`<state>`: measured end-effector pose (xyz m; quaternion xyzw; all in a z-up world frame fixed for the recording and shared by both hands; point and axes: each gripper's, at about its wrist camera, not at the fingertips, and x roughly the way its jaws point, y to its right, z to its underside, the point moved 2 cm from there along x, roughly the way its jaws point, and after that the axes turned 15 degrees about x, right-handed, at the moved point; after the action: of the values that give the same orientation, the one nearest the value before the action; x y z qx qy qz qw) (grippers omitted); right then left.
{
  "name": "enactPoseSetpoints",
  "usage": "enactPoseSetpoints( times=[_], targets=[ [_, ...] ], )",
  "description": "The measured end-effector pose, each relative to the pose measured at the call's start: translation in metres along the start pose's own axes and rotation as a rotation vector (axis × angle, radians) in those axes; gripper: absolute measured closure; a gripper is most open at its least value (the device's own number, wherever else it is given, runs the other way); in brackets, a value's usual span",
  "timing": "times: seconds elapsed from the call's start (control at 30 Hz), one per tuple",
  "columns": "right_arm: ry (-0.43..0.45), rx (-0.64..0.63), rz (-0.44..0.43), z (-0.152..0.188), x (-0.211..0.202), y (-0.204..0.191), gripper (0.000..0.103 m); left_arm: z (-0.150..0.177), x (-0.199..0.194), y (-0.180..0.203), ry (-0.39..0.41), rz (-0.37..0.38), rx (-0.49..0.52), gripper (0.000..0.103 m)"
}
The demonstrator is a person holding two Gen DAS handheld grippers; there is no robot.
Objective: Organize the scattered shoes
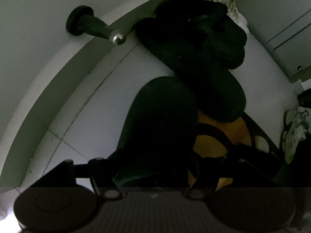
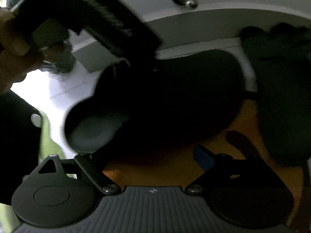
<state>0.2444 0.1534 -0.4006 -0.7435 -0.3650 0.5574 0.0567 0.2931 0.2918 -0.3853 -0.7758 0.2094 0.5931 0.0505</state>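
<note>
The big black soft shoe (image 1: 161,128) lies on the white tiled floor (image 1: 97,106). It sits right in front of the left tool (image 1: 153,167), between its two fingers. It is too dark to tell if the fingers press on the shoe or just stand beside it.

In the right wrist view a hand (image 2: 11,44) holds the left tool from above. The tool's tip is down at the top edge of this shoe. The shoe's round open end faces the lower left there.

A flat orange sandal with black straps (image 1: 213,145) lies just beside the black shoe and partly under it. More dark shoes (image 1: 194,38) sit past it, close to the grey strip at the foot of the wall (image 1: 64,77). One of them overlaps the toe of the big black shoe.

The right tool (image 2: 145,161) hangs over the orange sandal. Its jaws stand wide apart with nothing pinched between them. One finger has a blue pad (image 2: 204,158).

A black door stop with a shiny silver tip (image 1: 93,27) sticks out of the white wall (image 1: 38,19). Some patterned cloth (image 1: 295,132) lies off to the right.
</note>
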Motion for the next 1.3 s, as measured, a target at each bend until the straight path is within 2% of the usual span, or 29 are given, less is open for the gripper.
enactPoseSetpoints(
  times=[0.23,0.43,0.57,0.77,0.9,0.97,1.07,1.17,1.3],
  targets=[
    [0.025,0.037,-0.023,0.0,0.001,-0.001,0.007,-0.003,-0.001,-0.008,0.028,0.01,-0.072,0.031],
    [0.034,0.057,-0.037,0.005,0.003,-0.003,0.006,-0.002,-0.004,-0.006,0.049,0.029,-0.067,0.029],
    [0.019,0.08,-0.088,0.002,0.008,0.001,0.007,-0.004,-0.006,-0.012,0.08,0.032,-0.098,0.038],
    [0.018,0.071,-0.1,0.005,0.012,-0.004,0.008,-0.01,-0.001,-0.009,0.086,0.007,-0.074,0.038],
    [0.024,0.067,-0.119,0.007,0.01,-0.002,0.008,-0.01,-0.001,-0.013,0.099,0.014,-0.097,0.037],
    [0.026,0.056,-0.118,0.006,0.007,-0.001,0.008,-0.008,-0.004,-0.02,0.118,0.011,-0.132,0.038],
    [0.046,0.016,-0.063,0.0,-0.006,0.001,0.009,-0.004,-0.018,-0.033,0.154,-0.016,-0.186,0.037],
    [0.072,-0.028,-0.003,-0.011,-0.023,0.007,0.008,0.006,-0.039,-0.057,0.21,-0.031,-0.295,0.031],
    [0.106,-0.137,0.072,-0.029,-0.04,0.012,0.006,0.025,-0.06,-0.093,0.258,-0.023,-0.469,0.031]
  ],
)
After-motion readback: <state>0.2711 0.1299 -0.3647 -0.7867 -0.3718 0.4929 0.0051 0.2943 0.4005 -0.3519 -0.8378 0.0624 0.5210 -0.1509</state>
